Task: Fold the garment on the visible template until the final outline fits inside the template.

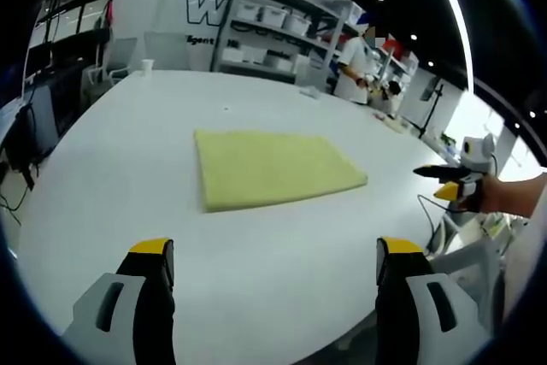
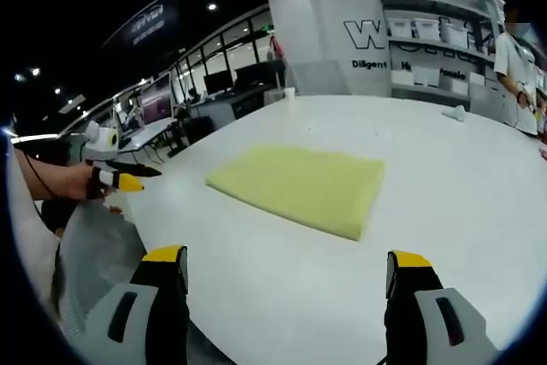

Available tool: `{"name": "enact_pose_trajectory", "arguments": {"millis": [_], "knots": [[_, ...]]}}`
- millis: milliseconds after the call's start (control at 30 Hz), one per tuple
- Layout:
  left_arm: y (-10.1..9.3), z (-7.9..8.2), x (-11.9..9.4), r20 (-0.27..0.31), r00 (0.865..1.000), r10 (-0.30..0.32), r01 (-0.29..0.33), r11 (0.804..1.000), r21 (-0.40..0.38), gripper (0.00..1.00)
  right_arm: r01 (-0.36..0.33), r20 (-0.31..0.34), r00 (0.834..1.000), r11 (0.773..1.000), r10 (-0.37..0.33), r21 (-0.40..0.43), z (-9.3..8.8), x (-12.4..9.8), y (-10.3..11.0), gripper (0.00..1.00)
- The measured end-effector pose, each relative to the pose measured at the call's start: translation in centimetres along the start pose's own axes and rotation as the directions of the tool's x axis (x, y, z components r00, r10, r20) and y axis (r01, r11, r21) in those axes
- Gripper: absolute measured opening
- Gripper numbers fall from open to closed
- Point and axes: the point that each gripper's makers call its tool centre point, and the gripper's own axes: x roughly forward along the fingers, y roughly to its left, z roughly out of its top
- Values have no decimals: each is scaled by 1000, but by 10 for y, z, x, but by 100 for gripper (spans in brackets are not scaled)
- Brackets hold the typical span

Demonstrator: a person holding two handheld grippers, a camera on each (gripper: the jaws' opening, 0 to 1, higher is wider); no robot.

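A folded yellow garment (image 1: 272, 168) lies flat on the white worktop (image 1: 128, 185), a neat rectangle just above the middle of the left gripper view. In the right gripper view the same garment (image 2: 303, 185) sits at the centre of the frame, its near corner pointing toward the lower right.

The left gripper (image 1: 273, 267) hovers over the near edge of the worktop, its black, yellow-tipped jaws spread wide apart at the bottom of the frame, with nothing between them. The right gripper (image 2: 286, 275) is likewise wide open and holds nothing, its jaws rising from the bottom of its view, well short of the garment.

At the right edge of the left gripper view the right gripper (image 1: 450, 184) comes in, held by a hand (image 1: 513, 196), off the worktop's edge. At the left edge of the right gripper view the left gripper (image 2: 120, 177) appears in a hand (image 2: 73, 182), also clear of the worktop.

Shelving with white bins (image 1: 282, 36) stands against the far wall in the upper middle, and a person in white (image 1: 352, 67) stands beside it. A small white cup (image 1: 147, 66) rests at the worktop's far corner.
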Motion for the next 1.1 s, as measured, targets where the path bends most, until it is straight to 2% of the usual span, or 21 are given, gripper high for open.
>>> {"name": "enact_pose_trajectory", "arguments": {"millis": [200, 467, 1100], "knots": [[-2, -1, 0, 1, 1000, -4, 4, 1000, -3, 98, 0, -2, 1000, 1000, 0, -1, -1, 0, 0, 95], [-13, -2, 3, 7, 999, -41, 41, 999, 15, 98, 2, -1, 1000, 1000, -2, -2, 0, -1, 0, 95], [-11, 1, 3, 5, 999, -37, 37, 999, 14, 97, -1, 2, 1000, 1000, 1, -6, 3, -1, -1, 95]]}}
